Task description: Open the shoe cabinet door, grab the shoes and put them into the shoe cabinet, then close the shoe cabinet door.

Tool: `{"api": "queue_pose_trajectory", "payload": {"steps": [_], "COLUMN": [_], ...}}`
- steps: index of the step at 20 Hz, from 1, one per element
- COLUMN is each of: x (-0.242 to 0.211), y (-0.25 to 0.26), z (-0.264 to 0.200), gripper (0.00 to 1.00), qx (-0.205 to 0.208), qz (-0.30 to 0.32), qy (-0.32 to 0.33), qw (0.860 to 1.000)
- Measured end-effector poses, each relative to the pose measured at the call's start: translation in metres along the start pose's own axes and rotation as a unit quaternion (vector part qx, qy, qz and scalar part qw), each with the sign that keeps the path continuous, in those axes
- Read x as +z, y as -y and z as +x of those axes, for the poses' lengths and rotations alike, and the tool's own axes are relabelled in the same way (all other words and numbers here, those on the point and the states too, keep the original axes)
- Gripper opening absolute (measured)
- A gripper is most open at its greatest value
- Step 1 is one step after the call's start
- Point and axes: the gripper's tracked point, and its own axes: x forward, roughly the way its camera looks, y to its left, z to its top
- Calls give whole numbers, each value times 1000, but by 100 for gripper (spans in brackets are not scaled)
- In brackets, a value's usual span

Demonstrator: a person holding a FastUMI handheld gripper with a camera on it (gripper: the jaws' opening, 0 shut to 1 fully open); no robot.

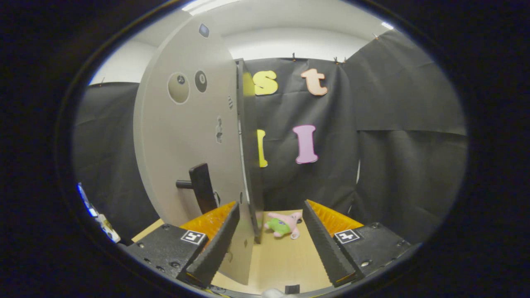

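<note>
Tabletop (277, 260): light wood-grain surface, smooth, matte. Booth walled w/ black cloth (393, 124), creased, hung from clips along top edge; white wall and ceiling above it.

Shoe cabinet door (186, 136): flat pale-grey panel, smooth finish, standing upright on tabletop and seen at an angle, approx. edge-on along its right side. Door's thin edge runs down between the fingers, closer to the left one. Panel carries two round marks near top (one pale, one dark) and a small irregular cut-out at mid-height. Door handle (201, 188): dark, bar-type, rectangular section, projecting from the panel on a short stub, just above the left finger.

Gripper (271, 244): jaws wide apart, holding nothing. Fingers are wedge-shaped w/ ribbed inner faces; square printed marker on each base block. Left finger overlaps the door's lower face; contact cannot be confirmed.

Plush toy (283, 224): pink star shape w/ green section, soft fabric, lying on tabletop beyond the fingers, just right of door edge.
</note>
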Motion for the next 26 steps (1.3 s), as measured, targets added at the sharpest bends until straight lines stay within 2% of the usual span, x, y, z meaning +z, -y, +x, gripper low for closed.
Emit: {"api": "queue_pose_trajectory", "payload": {"steps": [3, 10, 21, 26], "x": [1, -8, -27, -28], "y": [-12, -84, -212, -237], "z": [-1, 2, 55, 63], "gripper": [96, 96, 97, 99], "qx": [-6, -3, 10, 10], "qz": [-27, -13, -30, -23], "qy": [3, -3, -19, -20], "qw": [1000, 1000, 999, 999]}}
